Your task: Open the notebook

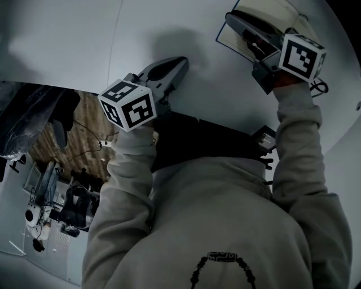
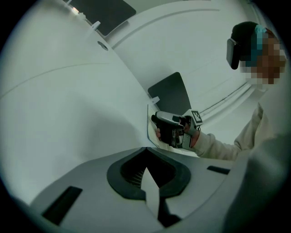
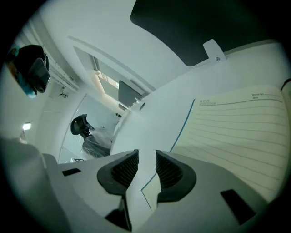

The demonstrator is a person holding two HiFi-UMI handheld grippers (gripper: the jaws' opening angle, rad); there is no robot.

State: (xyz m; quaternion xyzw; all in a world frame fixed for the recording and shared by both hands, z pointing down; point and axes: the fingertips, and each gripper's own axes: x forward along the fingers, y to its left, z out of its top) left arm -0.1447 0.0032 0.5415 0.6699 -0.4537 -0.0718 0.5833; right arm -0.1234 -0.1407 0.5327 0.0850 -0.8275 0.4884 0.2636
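Note:
The notebook lies open on the white table at the far right, showing lined cream pages. My right gripper rests low over its near left corner. In the right gripper view the jaws stand a narrow gap apart, and the blue-edged page corner shows in the gap below the pads; they are not pressing on it. My left gripper hovers over bare table to the notebook's left, with its jaws shut on nothing. The left gripper view shows the right gripper at the notebook's edge.
A dark flat panel lies on the table just beyond the notebook. The table's near edge runs along my body. Below left, the wooden floor holds equipment. A black chair stands far off.

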